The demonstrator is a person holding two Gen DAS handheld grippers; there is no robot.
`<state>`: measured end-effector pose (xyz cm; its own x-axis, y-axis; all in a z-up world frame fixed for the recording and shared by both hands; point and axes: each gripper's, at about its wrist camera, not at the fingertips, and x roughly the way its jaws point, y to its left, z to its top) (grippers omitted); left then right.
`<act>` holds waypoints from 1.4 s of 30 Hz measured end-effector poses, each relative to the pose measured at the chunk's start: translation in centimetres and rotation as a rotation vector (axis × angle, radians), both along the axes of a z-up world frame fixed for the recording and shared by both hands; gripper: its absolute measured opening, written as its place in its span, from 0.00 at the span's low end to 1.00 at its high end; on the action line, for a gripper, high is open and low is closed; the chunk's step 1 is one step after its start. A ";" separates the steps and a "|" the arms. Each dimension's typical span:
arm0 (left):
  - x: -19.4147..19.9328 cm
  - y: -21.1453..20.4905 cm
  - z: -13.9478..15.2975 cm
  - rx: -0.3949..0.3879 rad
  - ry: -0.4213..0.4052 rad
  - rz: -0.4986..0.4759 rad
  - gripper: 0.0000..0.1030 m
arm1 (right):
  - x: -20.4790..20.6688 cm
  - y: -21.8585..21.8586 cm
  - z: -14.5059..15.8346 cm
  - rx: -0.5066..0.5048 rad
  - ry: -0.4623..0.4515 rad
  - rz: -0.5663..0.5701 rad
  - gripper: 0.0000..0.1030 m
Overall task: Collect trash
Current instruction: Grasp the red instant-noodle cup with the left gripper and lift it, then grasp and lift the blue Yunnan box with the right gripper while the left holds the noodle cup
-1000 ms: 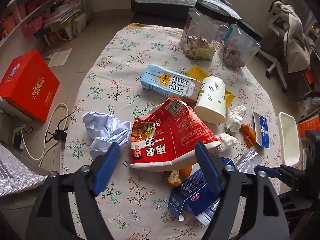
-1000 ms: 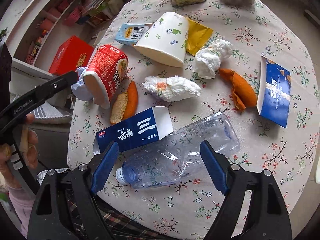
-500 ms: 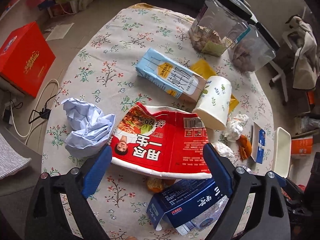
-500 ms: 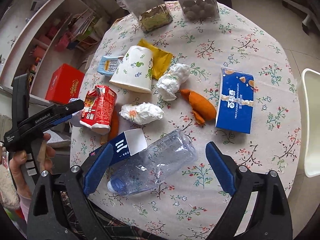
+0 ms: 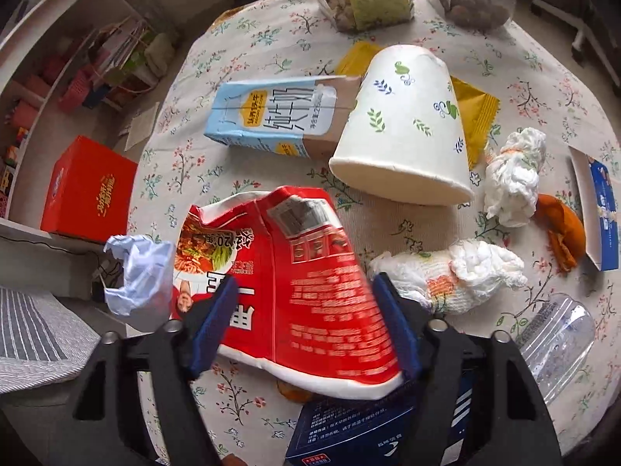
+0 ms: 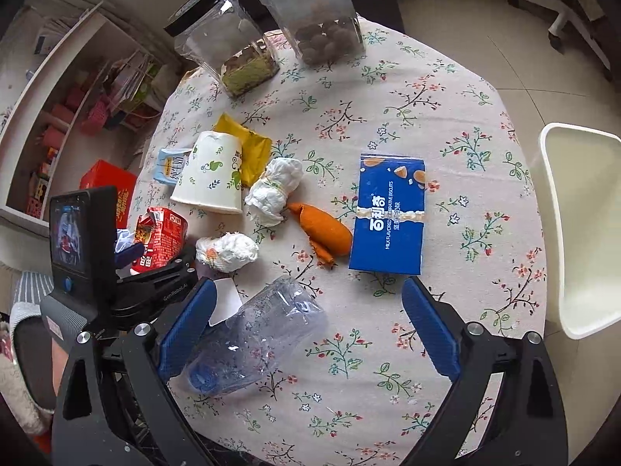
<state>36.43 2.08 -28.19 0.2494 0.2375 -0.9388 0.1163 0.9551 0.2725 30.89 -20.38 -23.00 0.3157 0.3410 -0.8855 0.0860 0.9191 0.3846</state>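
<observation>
Straddling the crushed red noodle cup [image 5: 295, 279] lying on the counter [image 6: 446, 89], my left tongs [image 5: 302, 322] close around its sides for a lift, while my right tongs [image 6: 306, 326] hover spread wide above the plastic bottle [image 6: 252, 345].

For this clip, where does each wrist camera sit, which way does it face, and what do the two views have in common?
Left wrist: on the left gripper, low over the table's near-left edge, looking along fingers closed on the red noodle cup; only its own fingers show.
Right wrist: on the right gripper, higher, looking down across the floral table past the plastic bottle; jaws wide; the left gripper and the person's arm show at left.
Shared: noodle cup, white paper cup, milk carton, tissue wads, orange peel, bottle.
</observation>
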 end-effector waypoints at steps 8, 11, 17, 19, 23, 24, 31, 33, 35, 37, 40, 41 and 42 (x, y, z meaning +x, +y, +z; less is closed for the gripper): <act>-2.0 5.6 5.8 -0.268 -0.138 0.010 0.33 | -0.3 5.0 0.9 0.022 -0.063 0.195 0.90; -3.0 7.6 7.9 -0.374 -0.175 0.028 0.31 | -0.8 8.6 1.6 -0.099 -0.167 0.352 0.89; -4.6 11.3 11.5 -0.511 -0.254 0.070 0.31 | -2.9 16.5 0.3 -0.300 -0.265 0.781 0.72; -4.7 12.3 12.1 -0.537 -0.267 0.081 0.31 | -3.8 18.4 -0.6 -0.360 -0.268 0.892 0.68; -4.9 13.0 12.4 -0.557 -0.273 0.088 0.31 | -4.6 20.9 -1.8 -0.440 -0.285 1.006 0.69; -4.9 13.0 12.3 -0.557 -0.271 0.088 0.31 | -4.6 21.4 -2.0 -0.460 -0.296 1.014 0.69; -4.7 13.1 11.7 -0.556 -0.251 0.088 0.32 | -3.6 22.4 -2.7 -0.396 -0.239 1.043 0.71; -4.8 13.3 11.7 -0.562 -0.251 0.091 0.32 | -3.9 22.6 -3.8 -0.393 -0.173 1.081 0.66; -4.8 13.5 11.8 -0.562 -0.256 0.096 0.32 | -3.9 22.6 -4.6 -0.398 -0.127 1.089 0.53; -4.7 13.6 11.8 -0.563 -0.256 0.102 0.32 | -3.5 22.4 -4.7 -0.368 -0.117 1.061 0.48; -4.6 13.5 11.7 -0.565 -0.253 0.106 0.32 | -3.2 22.4 -4.1 -0.315 -0.125 1.022 0.38; -4.6 13.5 11.7 -0.564 -0.253 0.107 0.32 | -3.1 22.3 -3.6 -0.293 -0.131 1.006 0.37; -4.6 13.6 11.7 -0.564 -0.254 0.109 0.32 | -3.0 22.2 -3.2 -0.276 -0.140 0.986 0.37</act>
